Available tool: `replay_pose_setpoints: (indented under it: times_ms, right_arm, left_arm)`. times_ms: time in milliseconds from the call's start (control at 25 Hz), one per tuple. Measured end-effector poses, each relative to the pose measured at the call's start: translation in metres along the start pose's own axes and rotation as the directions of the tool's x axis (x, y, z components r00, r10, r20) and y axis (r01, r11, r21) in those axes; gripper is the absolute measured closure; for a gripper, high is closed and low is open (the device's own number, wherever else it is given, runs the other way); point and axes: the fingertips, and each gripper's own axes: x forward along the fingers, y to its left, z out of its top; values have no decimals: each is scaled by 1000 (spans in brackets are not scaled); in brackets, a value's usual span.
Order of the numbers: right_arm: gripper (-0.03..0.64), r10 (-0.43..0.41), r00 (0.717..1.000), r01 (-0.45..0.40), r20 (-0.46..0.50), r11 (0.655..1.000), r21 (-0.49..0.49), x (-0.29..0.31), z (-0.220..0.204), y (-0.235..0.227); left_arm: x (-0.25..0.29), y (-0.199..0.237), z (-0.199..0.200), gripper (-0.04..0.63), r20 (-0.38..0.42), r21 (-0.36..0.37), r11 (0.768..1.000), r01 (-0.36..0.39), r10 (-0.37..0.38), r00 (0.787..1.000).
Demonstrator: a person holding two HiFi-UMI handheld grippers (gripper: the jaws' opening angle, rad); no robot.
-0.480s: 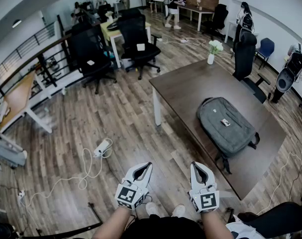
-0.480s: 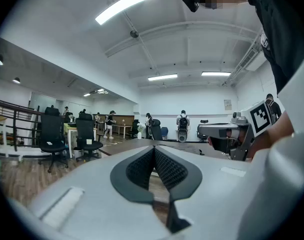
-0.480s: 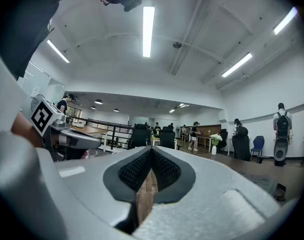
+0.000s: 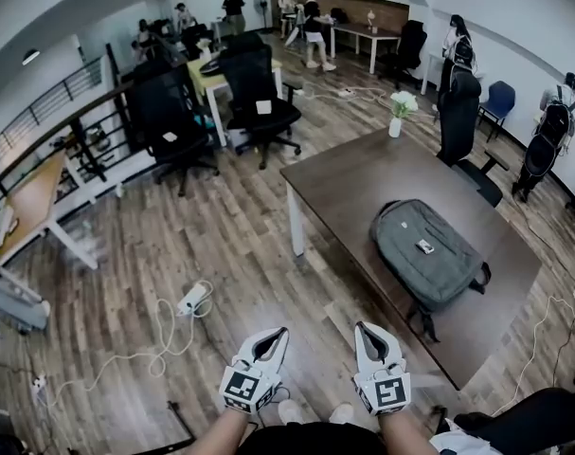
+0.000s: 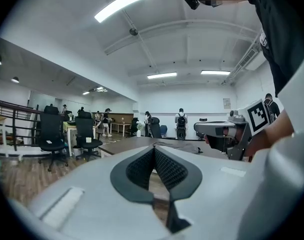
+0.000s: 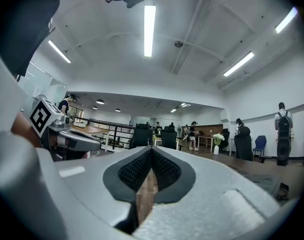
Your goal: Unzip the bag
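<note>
Stands on a pale wood-plank floor in an open-plan office, short of the near corner of a dark brown table. Holds the left tool and the right tool level and side by side above the boards, apart from each other and well clear of the table. Shows both pairs of jaws narrowed right down, ribbed black pads meeting at the tips, nothing gripped in either (only floorboards visible through the slit behind the pads).

Faces the grey bag, lying flat on the table's right half with its straps trailing toward the near edge and a small light tag on its upper face; well apart from both tools. Too small here to tell how far the zip is drawn.

Also on the table, at the far corner: a white vase of flowers.

Beyond, black office chairs on castors, a dark railing along the left side, a blue chair by the right wall. At the far end, several people standing; by the right wall, a person wearing a backpack. On the floor to the left, a white power strip with a looping white cable. Overhead in the left gripper view, a white ceiling with long strip lights.
</note>
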Motion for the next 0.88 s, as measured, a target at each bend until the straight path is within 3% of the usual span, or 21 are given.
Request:
replay_pose_setpoints:
  times_ms: [480, 880]
  right_arm:
    - [614, -47, 999, 48, -13, 999, 14, 17, -4, 7]
    - [614, -40, 999, 41, -19, 999, 31, 65, -13, -47]
  left_arm:
    - [-8, 28, -14, 577, -4, -3, 1000, 15, -15, 1000]
    - [59, 40, -13, 577, -46, 14, 999, 37, -36, 998]
